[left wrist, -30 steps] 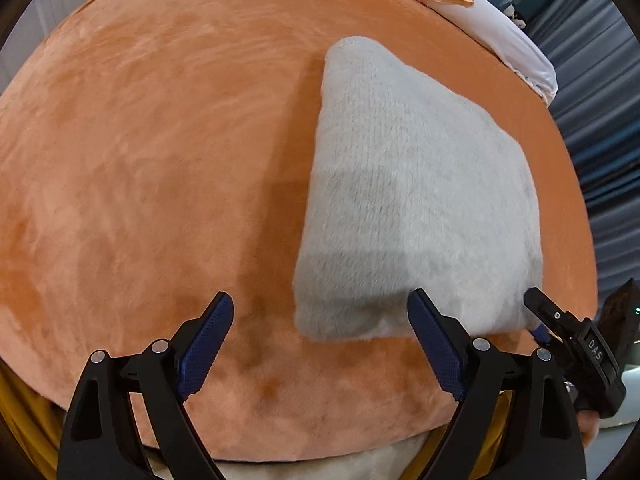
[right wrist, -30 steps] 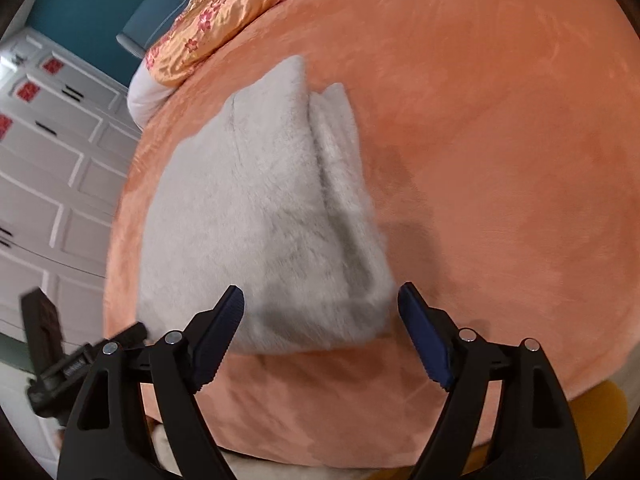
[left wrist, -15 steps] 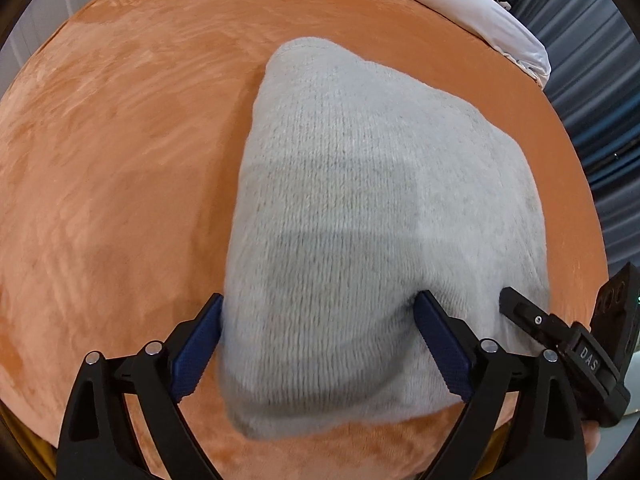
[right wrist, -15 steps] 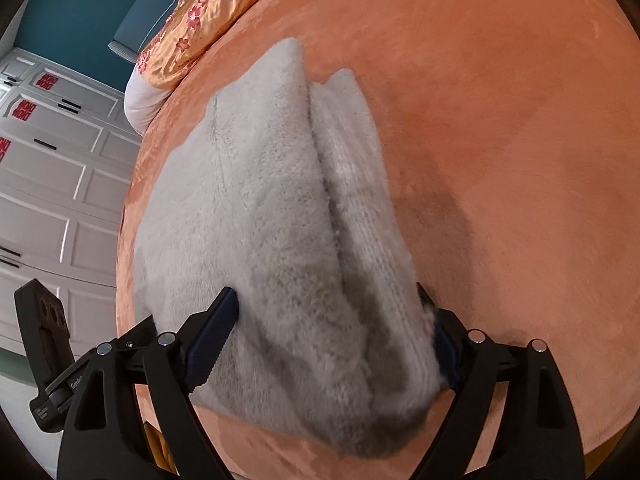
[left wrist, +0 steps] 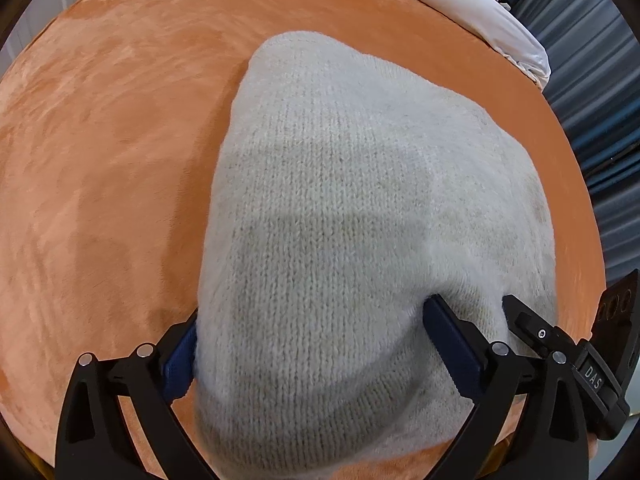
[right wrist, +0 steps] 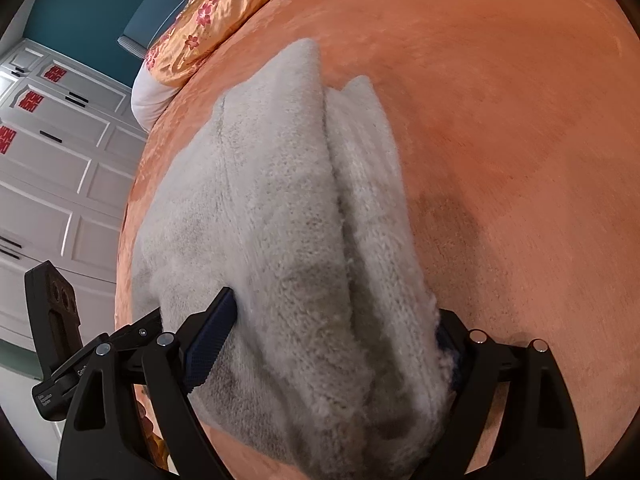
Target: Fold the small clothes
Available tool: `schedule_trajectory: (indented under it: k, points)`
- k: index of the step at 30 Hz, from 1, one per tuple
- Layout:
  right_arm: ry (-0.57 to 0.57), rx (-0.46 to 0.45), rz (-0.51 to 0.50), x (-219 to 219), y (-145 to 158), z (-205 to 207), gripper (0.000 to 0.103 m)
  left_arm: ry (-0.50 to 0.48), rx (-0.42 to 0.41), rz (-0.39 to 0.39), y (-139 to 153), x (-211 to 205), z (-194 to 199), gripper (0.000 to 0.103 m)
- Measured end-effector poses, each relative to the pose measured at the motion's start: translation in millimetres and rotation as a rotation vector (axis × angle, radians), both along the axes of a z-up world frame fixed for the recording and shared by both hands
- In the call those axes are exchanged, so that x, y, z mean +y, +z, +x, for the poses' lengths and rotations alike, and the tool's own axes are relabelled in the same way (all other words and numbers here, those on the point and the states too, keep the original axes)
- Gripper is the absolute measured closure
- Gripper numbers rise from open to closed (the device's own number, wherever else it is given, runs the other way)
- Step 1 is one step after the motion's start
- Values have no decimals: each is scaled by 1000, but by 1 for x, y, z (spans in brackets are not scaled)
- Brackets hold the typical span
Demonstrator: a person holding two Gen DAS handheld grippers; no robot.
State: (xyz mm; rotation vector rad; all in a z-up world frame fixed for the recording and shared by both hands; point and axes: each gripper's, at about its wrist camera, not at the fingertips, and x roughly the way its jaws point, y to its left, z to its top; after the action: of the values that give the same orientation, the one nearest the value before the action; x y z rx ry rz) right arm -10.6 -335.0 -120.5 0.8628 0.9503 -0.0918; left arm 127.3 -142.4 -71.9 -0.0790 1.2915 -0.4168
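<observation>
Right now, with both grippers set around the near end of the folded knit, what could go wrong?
1. The folded grey sweater bulges between the wide-open left gripper; closing may pinch only upper layers, so the fold could fall open when lifted.
2. The right gripper straddles two loose stacked layers near the seam; one may slip out.
3. The plush orange blanket lies right under the fingertips and might be caught too.

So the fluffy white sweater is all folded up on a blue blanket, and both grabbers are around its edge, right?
Not quite. The blanket is orange, not blue, as both wrist views show. The rest holds: the folded white sweater lies on it, with the left gripper and the right gripper each set around its near edge.
</observation>
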Motion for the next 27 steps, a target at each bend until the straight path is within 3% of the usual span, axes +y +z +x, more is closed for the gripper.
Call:
schedule_trajectory:
  k: [5,6,9,12,15,20,24,27]
  points:
    - [-2,-1,1,0,1,1,21,-11,8,-29,1,8,-2,7]
    - [2,-7,5,0,2,1,32,-19,11,-46,3,9,-3,8]
    - [15,-35,62,-4,6,-1,63,-51,3,-75,10,17,-8,24]
    - [20,-54,62,-5,19,-6,69,-78,-2,-95,21,25,-15,44]
    - [35,-67,43,-2,33,-17,71,-124,2,-119,36,32,-28,53]
    - [62,-4,42,7,33,-70,70,-192,118,-158,29,45,-71,53]
    - [46,32,107,11,15,-107,67,-197,128,-149,17,56,-99,36]
    - [19,29,114,11,9,-106,53,-147,148,-180,13,61,-91,30]
